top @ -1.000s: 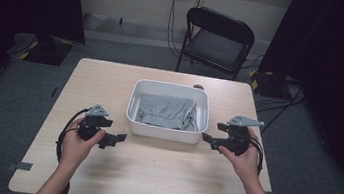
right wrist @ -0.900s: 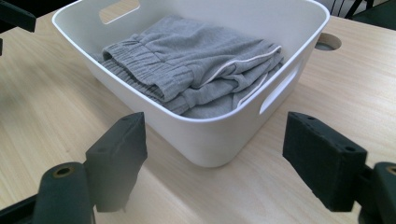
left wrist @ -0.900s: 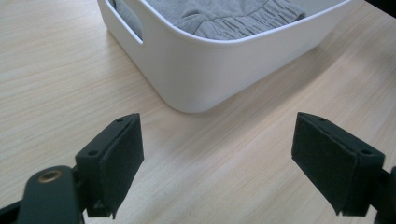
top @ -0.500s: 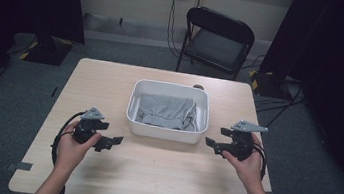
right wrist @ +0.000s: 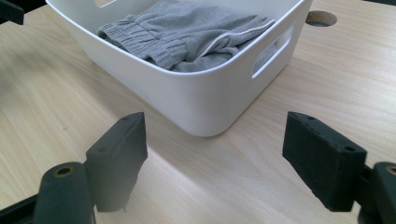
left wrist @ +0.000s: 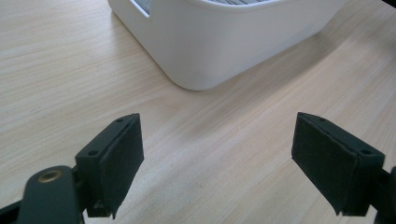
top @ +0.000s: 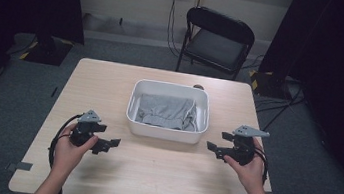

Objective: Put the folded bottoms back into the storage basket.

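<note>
Both hands have drawn back toward the near edge since one second ago, when each gripper sat closer to the bin's corners; bin and contents are unchanged.

High view: we count one wooden table [top: 159, 176], one white plastic bin [top: 164, 129] at its centre, one grey folded garment [top: 165, 110] inside it, and two grippers. The left gripper [top: 109, 143] is held low over the table, near-left of the bin, jaws pointing right; the left hand [top: 68, 151] wraps its body and a black cable [top: 56, 137] loops beside it. The right gripper [top: 214, 148] is held near-right of the bin, jaws pointing left toward it, in the right hand [top: 247, 170], with its grey three-cornered plate [top: 251, 132] on top. Both forearms enter from the bottom edge. One black folding chair [top: 216, 40] stands beyond the table. A round hole [top: 198, 86] in the tabletop lies just behind the bin.

Left gripper view: the left gripper [left wrist: 215, 154] has its jaws set wide apart with bare tabletop between them. Ahead is a rounded corner of the bin [left wrist: 219, 46]; the garment is barely seen past the rim.

Right gripper view: the right gripper [right wrist: 212, 154] also stands wide, nothing between its jaws. This view looks into the bin [right wrist: 187, 102], showing what the other cannot: the garment [right wrist: 187, 32] has ribbed cuffs and a pale drawcord, and the bin has slot handles. The hole [right wrist: 319, 18] lies beyond.
</note>
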### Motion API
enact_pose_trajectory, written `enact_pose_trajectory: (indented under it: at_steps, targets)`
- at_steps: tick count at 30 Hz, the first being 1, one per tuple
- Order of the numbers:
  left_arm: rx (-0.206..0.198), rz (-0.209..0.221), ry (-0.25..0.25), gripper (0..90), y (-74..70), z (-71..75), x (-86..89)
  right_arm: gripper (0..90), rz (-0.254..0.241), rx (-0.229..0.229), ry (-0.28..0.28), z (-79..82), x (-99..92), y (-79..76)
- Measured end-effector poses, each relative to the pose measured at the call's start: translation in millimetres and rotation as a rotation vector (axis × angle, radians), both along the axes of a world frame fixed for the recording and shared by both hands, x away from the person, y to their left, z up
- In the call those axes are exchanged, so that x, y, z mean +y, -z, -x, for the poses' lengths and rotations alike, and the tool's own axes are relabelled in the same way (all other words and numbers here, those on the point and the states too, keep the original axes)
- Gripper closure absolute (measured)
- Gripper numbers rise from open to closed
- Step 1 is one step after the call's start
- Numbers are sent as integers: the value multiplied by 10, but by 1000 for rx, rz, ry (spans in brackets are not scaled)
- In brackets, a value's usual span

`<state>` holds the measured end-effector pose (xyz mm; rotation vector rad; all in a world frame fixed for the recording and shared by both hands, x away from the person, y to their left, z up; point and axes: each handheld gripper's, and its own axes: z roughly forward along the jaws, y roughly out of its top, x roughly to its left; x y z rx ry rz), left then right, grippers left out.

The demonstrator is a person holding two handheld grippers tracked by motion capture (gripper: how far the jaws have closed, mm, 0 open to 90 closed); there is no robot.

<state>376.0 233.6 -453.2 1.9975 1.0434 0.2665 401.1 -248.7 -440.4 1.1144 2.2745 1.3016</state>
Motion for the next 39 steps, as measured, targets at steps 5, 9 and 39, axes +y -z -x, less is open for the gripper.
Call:
enact_pose_trajectory:
  at_steps: [5, 9, 39]
  targets:
    - [4, -4, -2, 165, 24, 21, 24, 216, 6, 4, 7, 19, -25, 38]
    - [9, -3, -7, 165, 40, 33, 48, 218, 4, 6, 10, 33, -46, 61]
    - [1, 7, -21, 165, 154, 169, 233, 221, 7, 25, -1, 193, -138, 222]
